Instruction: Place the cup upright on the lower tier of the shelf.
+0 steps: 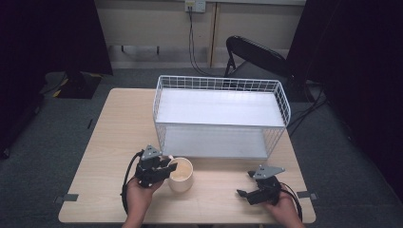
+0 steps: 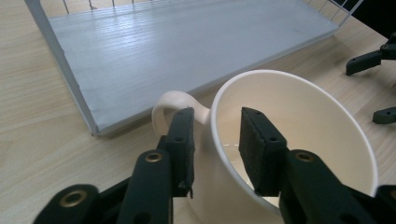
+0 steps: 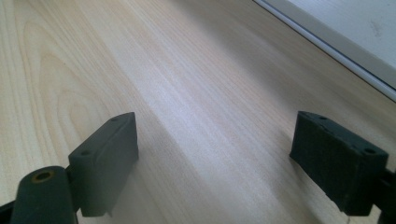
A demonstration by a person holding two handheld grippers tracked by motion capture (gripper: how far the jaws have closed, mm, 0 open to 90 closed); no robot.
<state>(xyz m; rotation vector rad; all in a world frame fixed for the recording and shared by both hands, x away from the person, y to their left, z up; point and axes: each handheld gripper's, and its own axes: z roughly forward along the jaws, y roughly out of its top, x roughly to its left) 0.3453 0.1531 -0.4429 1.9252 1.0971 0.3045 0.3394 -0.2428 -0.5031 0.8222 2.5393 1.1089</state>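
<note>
Left gripper view shows the left gripper [image 2: 212,140] with its fingers [image 2: 183,140] pinching the wall of the cream mug [image 2: 299,116] on the table [image 2: 42,140], near the wire shelf rack [image 2: 187,51]. The right gripper [image 3: 215,158] rests with fingers spread. The grab looks done; next comes a gentle lift, I think

A lab-like recording room — black curtains [image 1: 47,33], grey carpet [image 1: 47,137], wall socket [image 1: 195,5], folded chair [image 1: 254,54].
</note>
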